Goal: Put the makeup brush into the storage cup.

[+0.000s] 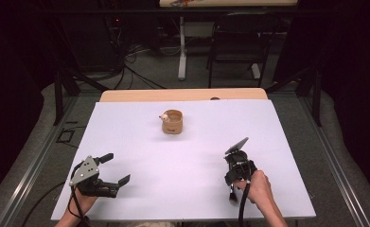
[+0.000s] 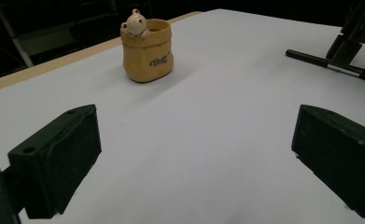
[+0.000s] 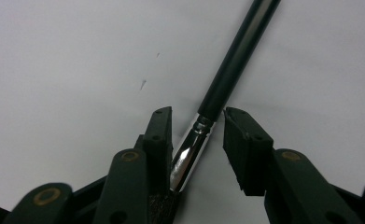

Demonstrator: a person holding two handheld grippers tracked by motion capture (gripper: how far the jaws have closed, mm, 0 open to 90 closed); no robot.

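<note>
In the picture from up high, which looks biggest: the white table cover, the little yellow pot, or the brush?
1. White table cover
2. Yellow pot
3. Brush, partly hidden under the right gripper, so its rank is unsure.

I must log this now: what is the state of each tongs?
Left tongs: open, holding nothing.
Right tongs: open around the brush; one pad touches its metal collar, the other stands apart.
</note>
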